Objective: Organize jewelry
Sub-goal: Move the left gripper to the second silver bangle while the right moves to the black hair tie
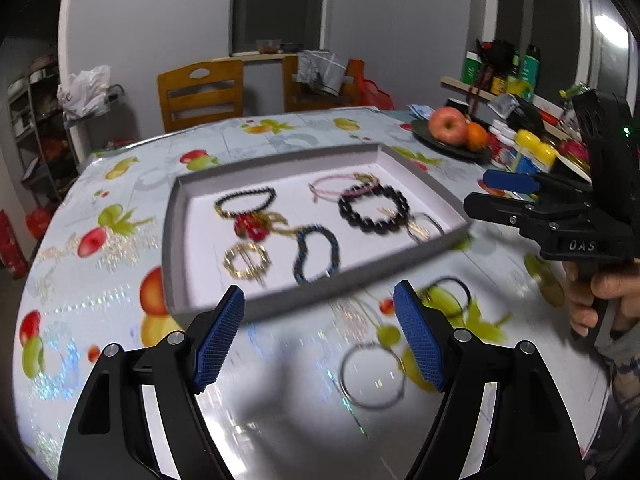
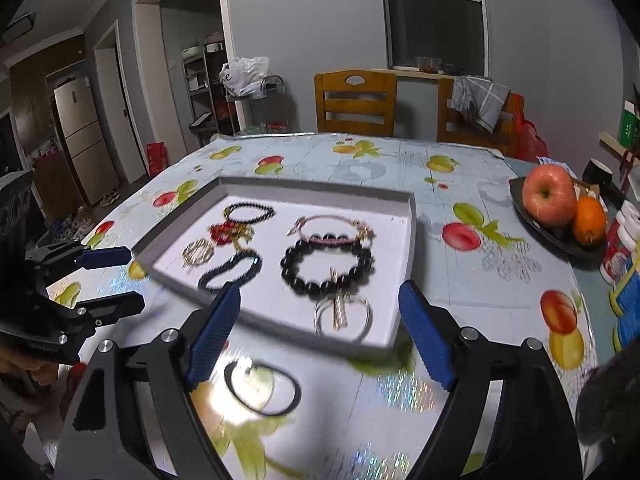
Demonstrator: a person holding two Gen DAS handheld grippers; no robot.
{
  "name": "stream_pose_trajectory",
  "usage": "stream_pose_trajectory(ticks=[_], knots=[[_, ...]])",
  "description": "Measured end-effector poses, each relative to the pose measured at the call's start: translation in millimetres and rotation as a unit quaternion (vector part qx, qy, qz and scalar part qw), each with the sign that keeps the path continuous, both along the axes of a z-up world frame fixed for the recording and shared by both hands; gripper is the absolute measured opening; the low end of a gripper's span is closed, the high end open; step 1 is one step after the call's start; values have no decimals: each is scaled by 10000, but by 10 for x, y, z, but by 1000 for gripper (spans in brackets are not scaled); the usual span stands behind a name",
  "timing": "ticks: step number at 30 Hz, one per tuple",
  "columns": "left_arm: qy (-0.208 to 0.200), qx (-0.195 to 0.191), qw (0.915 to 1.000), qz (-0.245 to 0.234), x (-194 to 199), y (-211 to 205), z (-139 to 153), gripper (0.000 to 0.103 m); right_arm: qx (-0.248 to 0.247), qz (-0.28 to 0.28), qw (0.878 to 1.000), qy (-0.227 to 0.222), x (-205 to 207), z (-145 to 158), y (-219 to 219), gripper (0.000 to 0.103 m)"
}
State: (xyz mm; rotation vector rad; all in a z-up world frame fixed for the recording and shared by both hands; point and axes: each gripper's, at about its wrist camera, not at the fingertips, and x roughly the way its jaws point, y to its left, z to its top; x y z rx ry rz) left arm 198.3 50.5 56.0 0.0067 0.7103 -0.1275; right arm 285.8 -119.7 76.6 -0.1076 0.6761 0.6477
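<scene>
A grey shallow tray (image 1: 176,216) (image 2: 404,264) on the table holds several bracelets: a large black bead one (image 1: 374,210) (image 2: 326,262), a dark blue one (image 1: 316,254) (image 2: 230,266), a gold ring (image 1: 246,260), a red charm (image 1: 252,230). Outside the tray lie a thin silver hoop (image 1: 372,376) and a black cord loop (image 1: 448,298) (image 2: 262,390). My left gripper (image 1: 320,328) is open and empty just before the tray. My right gripper (image 2: 320,328) is open and empty above the black loop; it also shows in the left wrist view (image 1: 496,192).
A dark plate with an apple (image 2: 550,196) and an orange (image 2: 588,220) sits at the table's right, with bottles (image 1: 528,156) beside it. Two wooden chairs (image 2: 356,102) stand behind the fruit-print table (image 2: 480,280). A shelf rack stands far left.
</scene>
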Motion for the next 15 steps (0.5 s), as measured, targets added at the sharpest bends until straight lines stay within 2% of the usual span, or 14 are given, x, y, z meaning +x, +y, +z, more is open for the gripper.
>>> stream_pose_trajectory(ticks=[6,11,15], knots=[[256,-48,9994,-243,-80,-78,-149,77,-164,113,9997,154,-141,-154,-9,80],[449,116,9974,-547,-93,-234,-245,77,-387,321,9982,335,-219,-294,61,80],[606,160,9962,-609,-60,-289,-328,77,-631,490,9960,403,-271,-383,164,80]])
